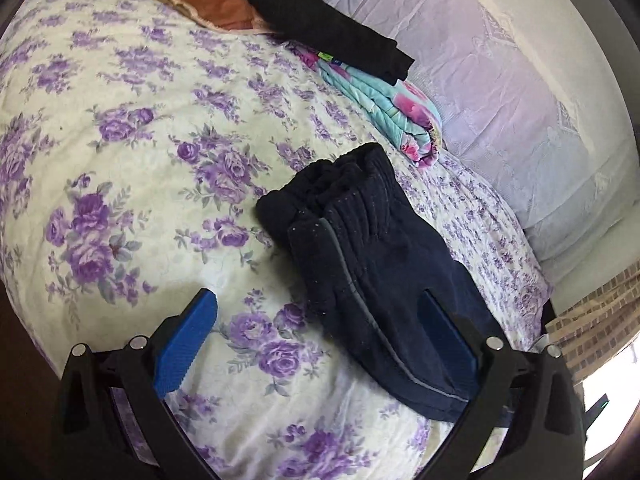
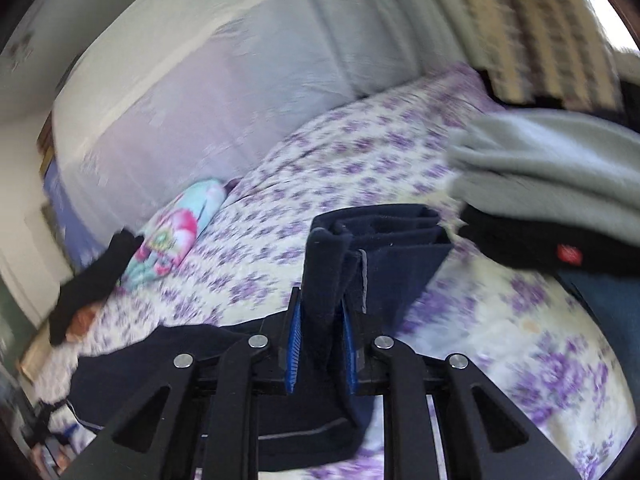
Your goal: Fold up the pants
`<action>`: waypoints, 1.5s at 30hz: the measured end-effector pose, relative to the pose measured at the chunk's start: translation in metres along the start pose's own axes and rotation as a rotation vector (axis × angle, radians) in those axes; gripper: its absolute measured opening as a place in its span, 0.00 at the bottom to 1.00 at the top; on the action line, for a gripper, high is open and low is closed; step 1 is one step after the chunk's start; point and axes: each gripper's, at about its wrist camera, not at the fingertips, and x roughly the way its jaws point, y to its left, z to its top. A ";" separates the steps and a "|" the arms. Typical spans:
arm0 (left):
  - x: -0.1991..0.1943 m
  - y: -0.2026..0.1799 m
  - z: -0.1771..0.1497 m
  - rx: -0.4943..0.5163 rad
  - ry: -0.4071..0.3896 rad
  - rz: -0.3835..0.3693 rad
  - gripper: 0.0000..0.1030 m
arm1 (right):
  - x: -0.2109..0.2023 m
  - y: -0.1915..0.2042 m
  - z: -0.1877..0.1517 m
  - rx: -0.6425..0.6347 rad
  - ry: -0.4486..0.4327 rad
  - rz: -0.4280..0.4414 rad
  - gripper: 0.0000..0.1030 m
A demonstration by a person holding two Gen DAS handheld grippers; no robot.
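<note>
The pants (image 1: 380,280) lie on the bed (image 1: 120,160), already bunched into a thick navy bundle of several layers, so folding looks well along. The left hand-held gripper (image 1: 320,332) is spread wide, one pad over the bundle, gripping nothing. The right hand-held gripper (image 2: 320,344) is pinching a folded edge of the pants. That view is blurred, so the fold's neatness is unclear; probably a last fold or placing remains.
</note>
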 end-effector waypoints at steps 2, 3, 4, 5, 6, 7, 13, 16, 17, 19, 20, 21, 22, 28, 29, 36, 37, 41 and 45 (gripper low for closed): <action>0.005 -0.002 -0.001 0.031 -0.002 0.017 0.95 | 0.007 0.046 -0.001 -0.135 0.002 0.000 0.18; 0.006 -0.004 -0.002 0.047 -0.003 0.025 0.96 | 0.011 0.070 -0.004 -0.207 0.001 0.002 0.18; 0.007 -0.006 -0.003 0.066 -0.005 0.032 0.96 | 0.014 0.090 -0.008 -0.266 0.003 0.007 0.18; 0.008 -0.007 -0.004 0.082 -0.007 0.038 0.96 | 0.018 0.113 -0.015 -0.334 0.007 0.016 0.18; 0.008 -0.008 -0.006 0.099 -0.009 0.044 0.96 | 0.022 0.138 -0.025 -0.406 0.012 0.031 0.18; 0.009 -0.009 -0.007 0.110 -0.012 0.048 0.96 | 0.025 0.156 -0.034 -0.460 0.021 0.046 0.18; 0.009 -0.010 -0.009 0.155 -0.016 0.053 0.96 | 0.064 0.244 -0.132 -0.806 0.211 0.146 0.16; 0.008 -0.009 -0.009 0.159 -0.010 0.041 0.96 | 0.073 0.244 -0.152 -0.821 0.275 0.143 0.16; 0.008 -0.009 -0.009 0.161 -0.009 0.036 0.96 | 0.070 0.242 -0.151 -0.820 0.273 0.146 0.16; 0.007 -0.008 -0.010 0.164 -0.006 0.034 0.96 | 0.064 0.241 -0.145 -0.817 0.288 0.154 0.18; 0.007 -0.009 -0.010 0.165 -0.006 0.037 0.96 | 0.063 0.241 -0.146 -0.842 0.313 0.160 0.20; 0.007 -0.010 -0.011 0.166 -0.006 0.041 0.96 | 0.067 0.243 -0.146 -0.863 0.324 0.174 0.28; 0.007 -0.010 -0.011 0.168 -0.008 0.043 0.96 | 0.061 0.243 -0.148 -0.874 0.326 0.206 0.38; 0.008 -0.011 -0.012 0.182 -0.008 0.042 0.96 | 0.032 0.221 -0.111 -0.653 0.350 0.353 0.43; 0.009 -0.011 -0.012 0.183 -0.009 0.044 0.96 | 0.032 0.218 -0.103 -0.638 0.334 0.339 0.45; 0.009 -0.013 -0.014 0.190 -0.013 0.065 0.96 | 0.065 0.239 -0.123 -0.804 0.324 0.255 0.58; 0.009 -0.014 -0.013 0.189 -0.010 0.065 0.96 | 0.072 0.244 -0.131 -0.842 0.332 0.236 0.58; 0.010 -0.014 -0.013 0.193 -0.001 0.064 0.96 | 0.092 0.247 -0.146 -0.886 0.346 0.176 0.54; 0.010 -0.014 -0.014 0.201 -0.006 0.064 0.96 | 0.080 0.244 -0.131 -0.851 0.317 0.194 0.21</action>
